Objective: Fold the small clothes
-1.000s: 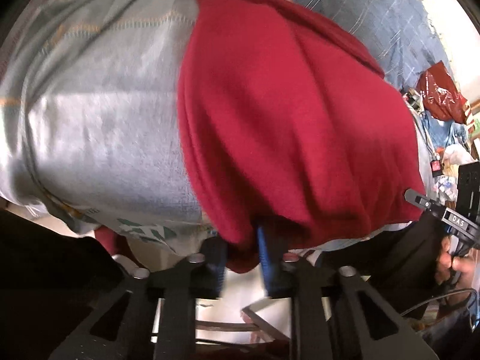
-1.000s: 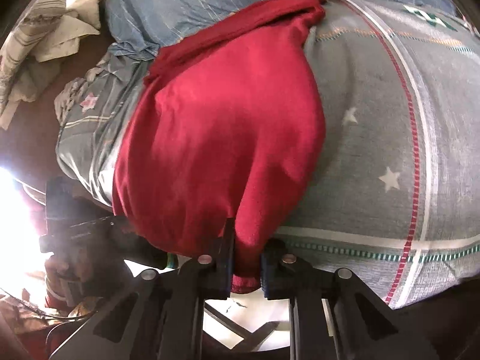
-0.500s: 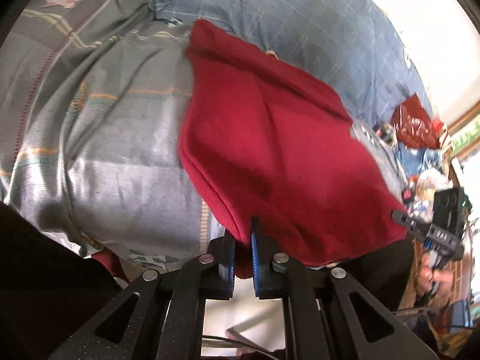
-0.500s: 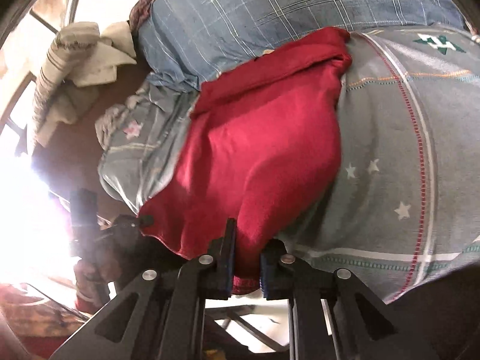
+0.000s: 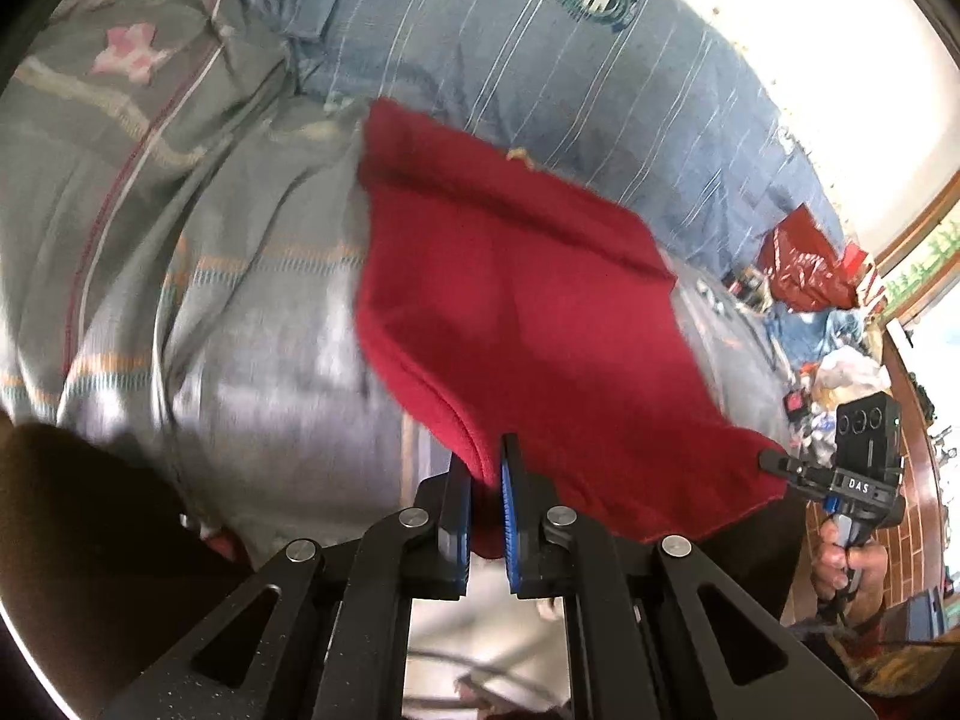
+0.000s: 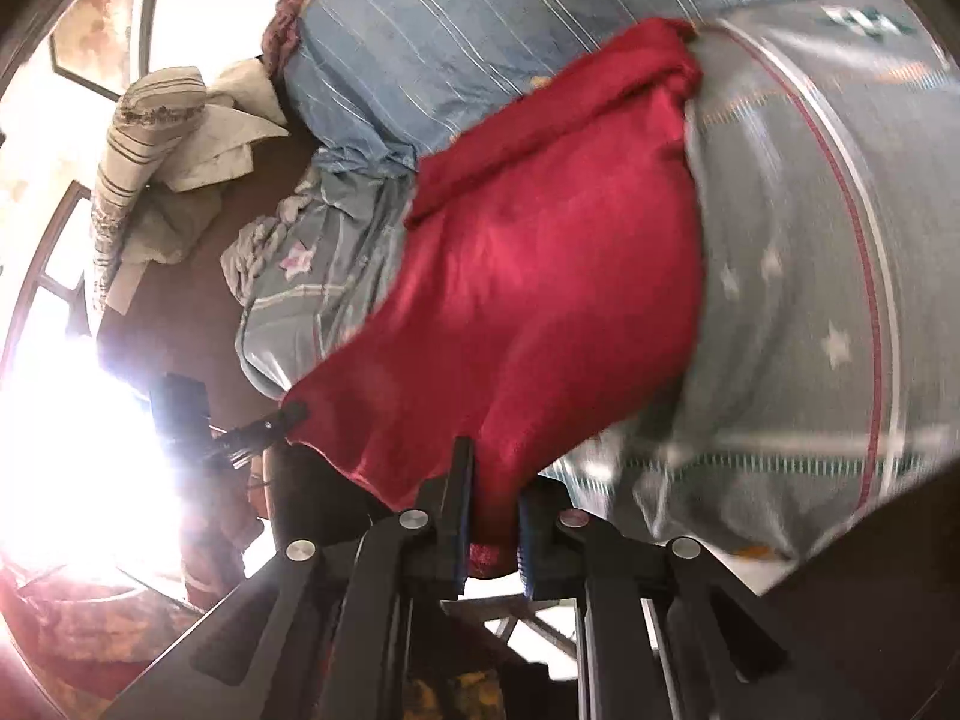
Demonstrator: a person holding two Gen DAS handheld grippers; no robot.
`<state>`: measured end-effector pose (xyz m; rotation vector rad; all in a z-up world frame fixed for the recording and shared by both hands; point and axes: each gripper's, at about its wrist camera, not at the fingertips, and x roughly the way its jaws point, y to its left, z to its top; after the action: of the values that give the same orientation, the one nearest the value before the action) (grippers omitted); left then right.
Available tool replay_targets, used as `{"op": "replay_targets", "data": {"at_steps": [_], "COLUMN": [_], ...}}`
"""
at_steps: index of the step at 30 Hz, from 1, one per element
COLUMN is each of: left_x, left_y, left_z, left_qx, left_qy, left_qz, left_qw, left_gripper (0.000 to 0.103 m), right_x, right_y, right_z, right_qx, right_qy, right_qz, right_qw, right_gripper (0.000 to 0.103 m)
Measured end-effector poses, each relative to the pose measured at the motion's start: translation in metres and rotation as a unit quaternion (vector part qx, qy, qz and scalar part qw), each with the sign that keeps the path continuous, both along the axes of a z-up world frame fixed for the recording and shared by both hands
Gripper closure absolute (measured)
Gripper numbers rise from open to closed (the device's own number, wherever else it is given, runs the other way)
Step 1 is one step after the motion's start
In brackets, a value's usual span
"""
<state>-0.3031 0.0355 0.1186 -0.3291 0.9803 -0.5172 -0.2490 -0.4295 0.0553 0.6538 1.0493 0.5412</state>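
Note:
A small red garment (image 5: 528, 324) hangs stretched between both grippers above a grey patterned bedsheet (image 5: 180, 300); its far edge rests folded on the sheet. My left gripper (image 5: 485, 480) is shut on the garment's near left corner. My right gripper (image 6: 493, 480) is shut on the near right corner of the garment (image 6: 540, 300). The right gripper also shows in the left wrist view (image 5: 774, 459), pinching its corner. The left gripper shows in the right wrist view (image 6: 294, 411) at the other corner.
A blue striped sheet (image 5: 510, 60) lies beyond the garment. A heap of pale clothes (image 6: 168, 138) lies on dark wood at the far left. Red bags and clutter (image 5: 804, 264) sit at the far right. Bright window glare (image 6: 72, 420) washes out the left.
Both grippers have pulled back and up, lifting the garment's near edge off the bed. More of the blue sheet and the room shows beyond it. The left jaws closed tighter on the cloth.

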Motion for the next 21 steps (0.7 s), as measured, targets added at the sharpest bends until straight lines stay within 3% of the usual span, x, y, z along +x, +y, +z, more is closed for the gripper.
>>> {"op": "replay_targets", "data": {"at_steps": [6,9,12,15,21], "left_x": [0.052,0.093,0.136,0.179,0.270], "left_y": [-0.007,-0.015,-0.034,-0.054,-0.091], "left_z": [0.038,0.051,0.058,0.050,0.012], "left_qx": [-0.009,-0.015,0.001,0.016,0.030], "left_qy": [-0.071,-0.086,-0.106,-0.106,-0.064], "left_qz": [0.015,0.022,0.031,0.045,0.074], "left_qw": [0.9973,0.9960,0.9939,0.9932,0.9947], "left_gripper": [0.096,0.096,0.096,0.096,0.096], "right_x": [0.053,0.090,0.135,0.173,0.251], "right_y": [-0.022,-0.032,-0.031,-0.032,-0.049], "right_z": [0.044,0.053,0.056,0.052,0.023], "right_qx": [0.003,0.012,-0.016,-0.030,-0.013], "right_qy": [-0.084,-0.102,-0.108,-0.099,-0.063], "right_qz": [-0.034,-0.059,-0.071,-0.088,-0.117], "right_qw": [0.996,0.993,0.991,0.991,0.991], "right_gripper": [0.092,0.092,0.092,0.092,0.092]}}
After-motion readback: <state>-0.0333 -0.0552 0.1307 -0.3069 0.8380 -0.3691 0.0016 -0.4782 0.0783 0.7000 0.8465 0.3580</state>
